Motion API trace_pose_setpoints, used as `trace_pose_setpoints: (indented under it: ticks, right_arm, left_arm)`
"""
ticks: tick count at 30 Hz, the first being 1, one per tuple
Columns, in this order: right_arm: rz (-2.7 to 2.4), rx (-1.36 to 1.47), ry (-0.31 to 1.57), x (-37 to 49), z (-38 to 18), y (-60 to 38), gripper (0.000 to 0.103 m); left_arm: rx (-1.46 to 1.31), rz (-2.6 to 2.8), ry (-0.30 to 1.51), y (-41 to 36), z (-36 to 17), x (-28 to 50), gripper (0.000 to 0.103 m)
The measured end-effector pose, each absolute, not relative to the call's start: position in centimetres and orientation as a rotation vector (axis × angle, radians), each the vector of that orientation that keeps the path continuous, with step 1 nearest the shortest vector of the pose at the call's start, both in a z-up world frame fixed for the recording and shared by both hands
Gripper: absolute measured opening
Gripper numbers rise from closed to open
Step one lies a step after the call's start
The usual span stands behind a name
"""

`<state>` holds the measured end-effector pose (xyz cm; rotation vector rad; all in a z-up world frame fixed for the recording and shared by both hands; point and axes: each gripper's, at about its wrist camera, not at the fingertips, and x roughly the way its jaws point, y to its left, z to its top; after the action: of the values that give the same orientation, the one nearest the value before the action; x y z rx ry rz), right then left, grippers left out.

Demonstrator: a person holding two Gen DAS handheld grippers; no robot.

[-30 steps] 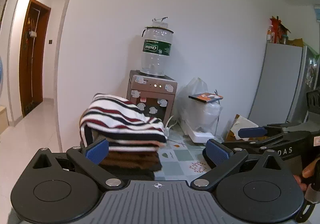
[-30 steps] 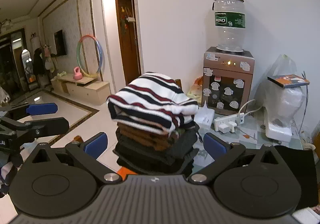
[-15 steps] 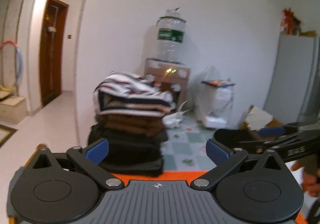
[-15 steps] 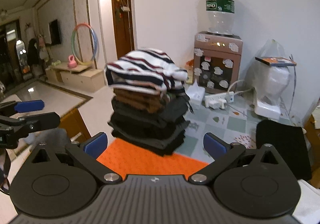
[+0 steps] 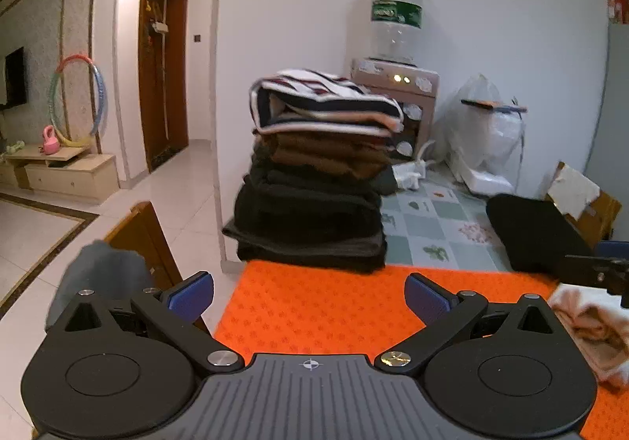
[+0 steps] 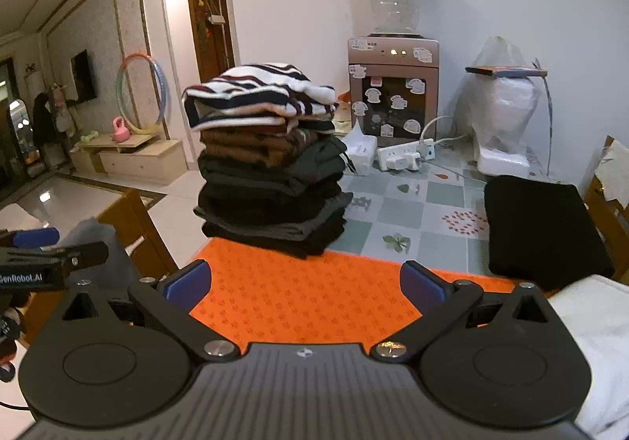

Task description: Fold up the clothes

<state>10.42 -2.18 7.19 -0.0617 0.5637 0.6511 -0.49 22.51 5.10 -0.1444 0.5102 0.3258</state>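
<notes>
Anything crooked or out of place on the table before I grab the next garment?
The stack of folded clothes looks uneven: its striped top piece overhangs toward the left and the layers are not flush. It sits partly off the orange mat, at the far edge. Nothing looks spilled or damaged.

- One stack of folded clothes [image 6: 271, 165] on the desk, topped by one striped sweater [image 6: 255, 96] (layers beneath too dark to count exactly).
- One black folded garment [image 6: 542, 224] lying apart.
- One orange mat [image 6: 306, 298].
- One pale garment [image 5: 589, 326] at the right edge.
- Two claws: left claw [image 5: 309, 294], right claw [image 6: 304, 285].
- One water dispenser [image 6: 393, 86].
- One hoop [image 6: 141, 94].
</notes>
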Motion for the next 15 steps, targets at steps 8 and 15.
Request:
trace_pose_setpoints:
  ticks: [8,15]
  right_arm:
    - [0.611,-0.040,0.533,7.3,4.2,-3.7,0.103]
    - [0.566,-0.055,0.575,5.7,1.9,-4.2,0.103]
  left_arm:
    - [-0.132,0.330,0.595,19.8,2.7,-0.8,0.103]
    - [-0.148,0.260,0.630,17.8,1.0,-1.3,0.103]
